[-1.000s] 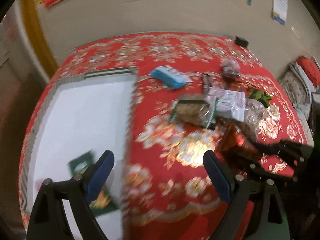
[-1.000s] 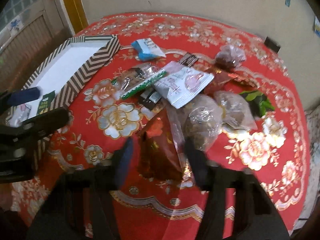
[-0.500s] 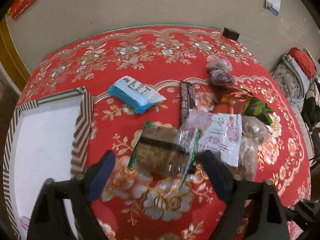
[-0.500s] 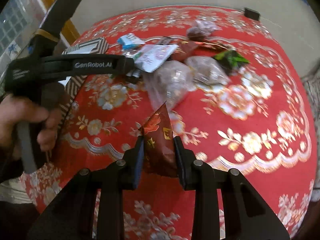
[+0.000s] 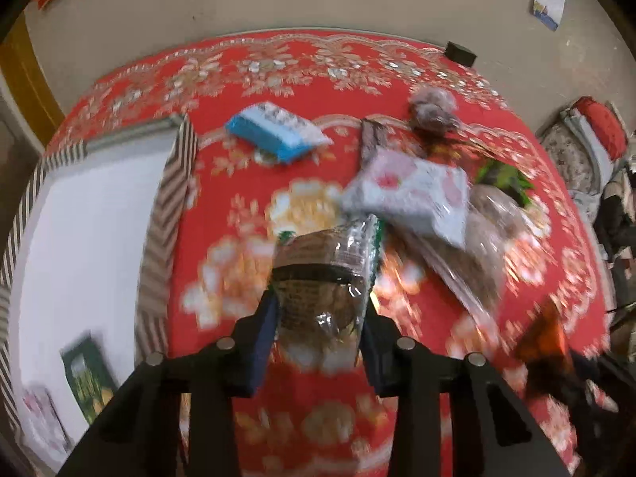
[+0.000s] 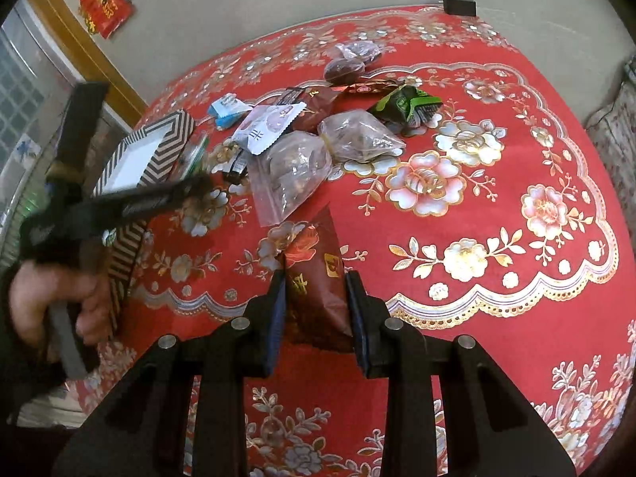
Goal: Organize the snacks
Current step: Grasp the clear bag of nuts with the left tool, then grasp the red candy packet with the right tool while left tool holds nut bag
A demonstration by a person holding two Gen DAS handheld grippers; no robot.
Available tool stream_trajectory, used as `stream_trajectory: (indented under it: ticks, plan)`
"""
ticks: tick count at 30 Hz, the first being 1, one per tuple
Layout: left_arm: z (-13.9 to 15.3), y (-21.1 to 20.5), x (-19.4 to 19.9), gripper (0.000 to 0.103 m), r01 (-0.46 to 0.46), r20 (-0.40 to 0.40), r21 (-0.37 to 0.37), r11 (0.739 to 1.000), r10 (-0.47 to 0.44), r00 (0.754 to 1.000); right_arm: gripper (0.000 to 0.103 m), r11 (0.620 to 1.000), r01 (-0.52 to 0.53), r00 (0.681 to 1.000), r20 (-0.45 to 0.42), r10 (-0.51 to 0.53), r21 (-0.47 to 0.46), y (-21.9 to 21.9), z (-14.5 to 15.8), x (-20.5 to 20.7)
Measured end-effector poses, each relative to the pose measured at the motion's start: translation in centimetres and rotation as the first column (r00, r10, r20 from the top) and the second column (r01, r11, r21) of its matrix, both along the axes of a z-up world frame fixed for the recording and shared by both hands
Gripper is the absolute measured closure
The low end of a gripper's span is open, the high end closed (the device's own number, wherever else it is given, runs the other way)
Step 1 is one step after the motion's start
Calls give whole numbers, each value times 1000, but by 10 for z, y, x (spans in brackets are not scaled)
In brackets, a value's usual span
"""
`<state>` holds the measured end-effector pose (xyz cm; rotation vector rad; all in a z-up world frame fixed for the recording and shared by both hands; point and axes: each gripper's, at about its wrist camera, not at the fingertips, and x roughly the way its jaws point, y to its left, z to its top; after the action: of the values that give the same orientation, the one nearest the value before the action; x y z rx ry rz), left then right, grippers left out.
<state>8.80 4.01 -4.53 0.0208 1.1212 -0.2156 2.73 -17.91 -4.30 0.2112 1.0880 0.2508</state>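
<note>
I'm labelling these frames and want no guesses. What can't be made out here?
- Left wrist view: motion blur smears the print on the clear snack packet between the left tongs.
- Same view: box is cut off at the left edge.
- Right wrist view: the dark red packet's lower end sits hidden behind the right tongs.

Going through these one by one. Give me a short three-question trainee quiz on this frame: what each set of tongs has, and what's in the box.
1. True or false: the right tongs are shut on a dark red snack packet.
2. What sits between the left tongs? A) blue-and-white packet B) clear packet of brown snacks C) green packet
3. Fill in: the striped box already holds a ____ packet near its close end.

Key: 1 true. 2 B, the clear packet of brown snacks; the jaws have just been closing on it. 3 green.
</note>
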Motion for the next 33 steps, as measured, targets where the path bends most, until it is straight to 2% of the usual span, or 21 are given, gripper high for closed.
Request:
stream_trajectory:
  ticks: [1, 3, 8, 16, 22, 33]
  plan:
    - [1, 2, -8, 75, 6, -4, -20, 1000, -6, 1000, 75, 1000, 2, 1000, 0, -2, 5, 0, 0, 0]
    - [3, 6, -24, 77, 20, -22, -72, 997, -21, 1000, 75, 1000, 4, 1000, -2, -4, 10, -2, 0, 0]
    - [3, 10, -51, 78, 39, -36, -134, 990, -44, 998, 75, 1000, 3, 1000, -5, -2, 15, 0, 0, -1]
    - [4, 25, -62, 80, 24, -49, -238, 971, -37, 998, 75, 1000, -10, 1000, 3, 10, 2, 8, 3, -1]
    - [9, 22, -68, 80, 44, -35, -240, 970, -54, 998, 75, 1000, -14, 1000, 10, 14, -2, 11, 5, -4]
    - [17, 12, -76, 80, 67, -11, -131, 989, -69, 998, 75, 1000, -7, 1000, 17, 8, -17, 13, 9, -10]
